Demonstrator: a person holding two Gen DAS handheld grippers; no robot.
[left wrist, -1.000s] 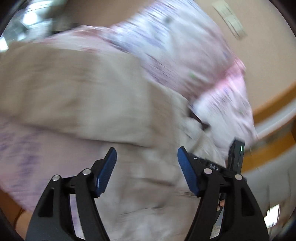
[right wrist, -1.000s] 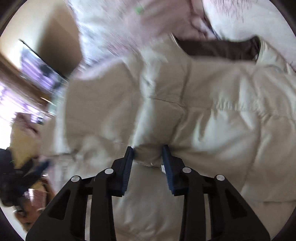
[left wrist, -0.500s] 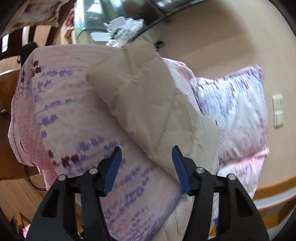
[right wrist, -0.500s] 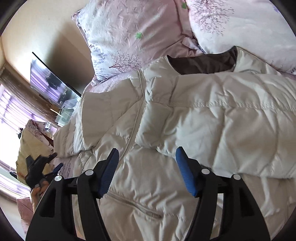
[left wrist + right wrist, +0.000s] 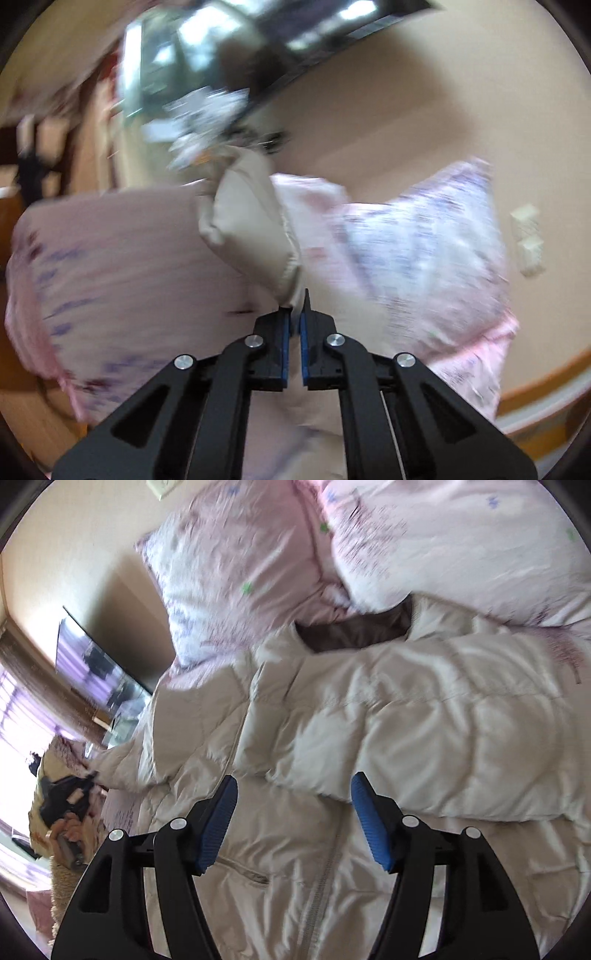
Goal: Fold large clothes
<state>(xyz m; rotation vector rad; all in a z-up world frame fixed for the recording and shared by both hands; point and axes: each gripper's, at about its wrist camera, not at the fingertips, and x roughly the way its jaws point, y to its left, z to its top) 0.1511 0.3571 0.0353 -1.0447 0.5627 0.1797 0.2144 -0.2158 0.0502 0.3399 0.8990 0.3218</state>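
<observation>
A pink floral bed (image 5: 122, 812) carries the cream jacket (image 5: 424, 738), one sleeve folded across its chest, brown lining showing at the collar. Two pillows (image 5: 240, 572) crowd the collar end. A dark screen (image 5: 99, 672) hangs on the wall. Right tongs (image 5: 291, 816) hover apart above the zip (nothing between them). Only the blurred left view shows the left tongs (image 5: 294, 317), just closed, clamped on the other sleeve's cuff (image 5: 288, 273).

Quilted, faintly glossy cloth jacket (image 5: 406, 709)
</observation>
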